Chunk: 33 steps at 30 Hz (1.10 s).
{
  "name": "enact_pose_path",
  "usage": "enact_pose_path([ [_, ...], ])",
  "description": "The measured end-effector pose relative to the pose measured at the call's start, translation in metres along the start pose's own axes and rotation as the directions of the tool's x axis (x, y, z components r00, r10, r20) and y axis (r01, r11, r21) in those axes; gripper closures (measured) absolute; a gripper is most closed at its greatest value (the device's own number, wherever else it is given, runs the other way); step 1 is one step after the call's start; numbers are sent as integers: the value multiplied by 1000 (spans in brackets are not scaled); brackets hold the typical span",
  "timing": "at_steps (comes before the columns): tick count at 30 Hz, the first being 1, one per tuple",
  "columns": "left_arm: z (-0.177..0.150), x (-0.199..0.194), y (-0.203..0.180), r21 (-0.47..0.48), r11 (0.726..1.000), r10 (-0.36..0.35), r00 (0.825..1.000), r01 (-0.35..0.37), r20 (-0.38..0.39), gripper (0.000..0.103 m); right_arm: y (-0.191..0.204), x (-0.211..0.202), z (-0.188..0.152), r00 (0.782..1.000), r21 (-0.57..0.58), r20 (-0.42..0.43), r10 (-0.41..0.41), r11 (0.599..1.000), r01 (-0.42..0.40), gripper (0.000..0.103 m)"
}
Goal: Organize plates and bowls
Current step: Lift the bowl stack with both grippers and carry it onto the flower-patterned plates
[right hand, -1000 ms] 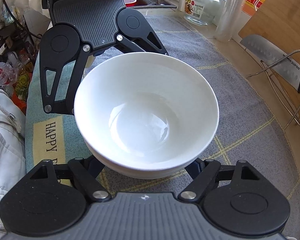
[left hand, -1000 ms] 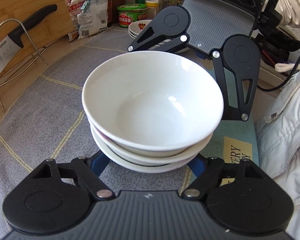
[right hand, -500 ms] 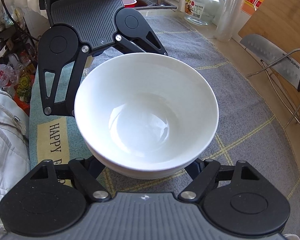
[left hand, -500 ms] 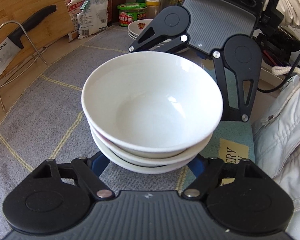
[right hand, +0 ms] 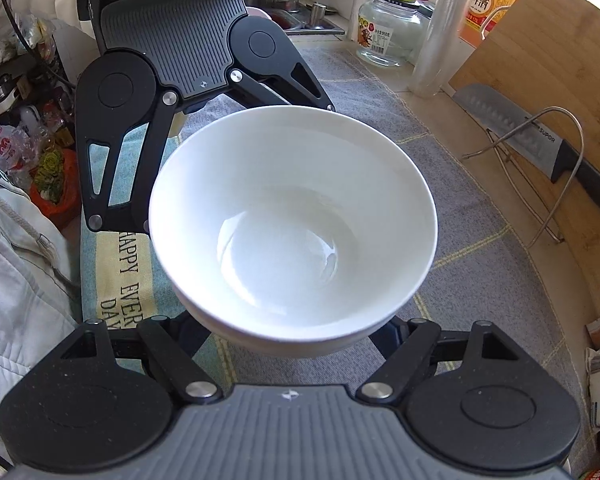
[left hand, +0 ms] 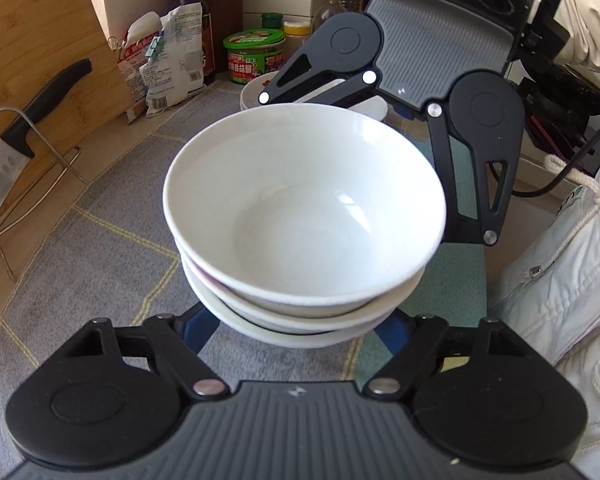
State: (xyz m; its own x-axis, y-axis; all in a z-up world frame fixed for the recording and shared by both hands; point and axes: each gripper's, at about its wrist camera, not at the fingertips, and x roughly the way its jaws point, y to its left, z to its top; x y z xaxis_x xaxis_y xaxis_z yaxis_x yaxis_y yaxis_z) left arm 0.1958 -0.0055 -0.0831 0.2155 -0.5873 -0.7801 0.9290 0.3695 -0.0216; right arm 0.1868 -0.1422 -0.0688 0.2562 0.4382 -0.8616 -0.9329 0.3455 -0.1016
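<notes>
We see a grey cloth with yellow lines [left hand: 100,248] over a kitchen counter, cutting board [left hand: 40,52] and knife [left hand: 32,112] leaning at its edge. Against a second ago, the stack of white bowls [left hand: 304,216] sits slightly higher in both views. Left gripper [left hand: 296,328] and right gripper [right hand: 296,332] face each other, jaws wide around the stack's base, contact hidden; plates [left hand: 256,88], a green-lidded tub [left hand: 254,56] behind.
</notes>
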Motion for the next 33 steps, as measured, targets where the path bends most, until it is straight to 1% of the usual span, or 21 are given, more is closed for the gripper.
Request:
enact_pose_path([
  [10,52,25,-18,41,999,-10,1000,9,23,21,-18,-38,-37,999,16,-10,-47,999,47,18],
  [16,83,47,-26,79,996,-33,999,30,35,21,-32,-60,-64,997,43,-20,-80,996,80,18],
  [25,130,81,-25,148,987,-66,997,58,51,21,-59,-87,-108,990,107,-41,-138,984,141,18],
  [33,160,111,-16,194,978,-94,994,82,56,21,-77,-97,-134,980,139,-75,-185,971,194,18],
])
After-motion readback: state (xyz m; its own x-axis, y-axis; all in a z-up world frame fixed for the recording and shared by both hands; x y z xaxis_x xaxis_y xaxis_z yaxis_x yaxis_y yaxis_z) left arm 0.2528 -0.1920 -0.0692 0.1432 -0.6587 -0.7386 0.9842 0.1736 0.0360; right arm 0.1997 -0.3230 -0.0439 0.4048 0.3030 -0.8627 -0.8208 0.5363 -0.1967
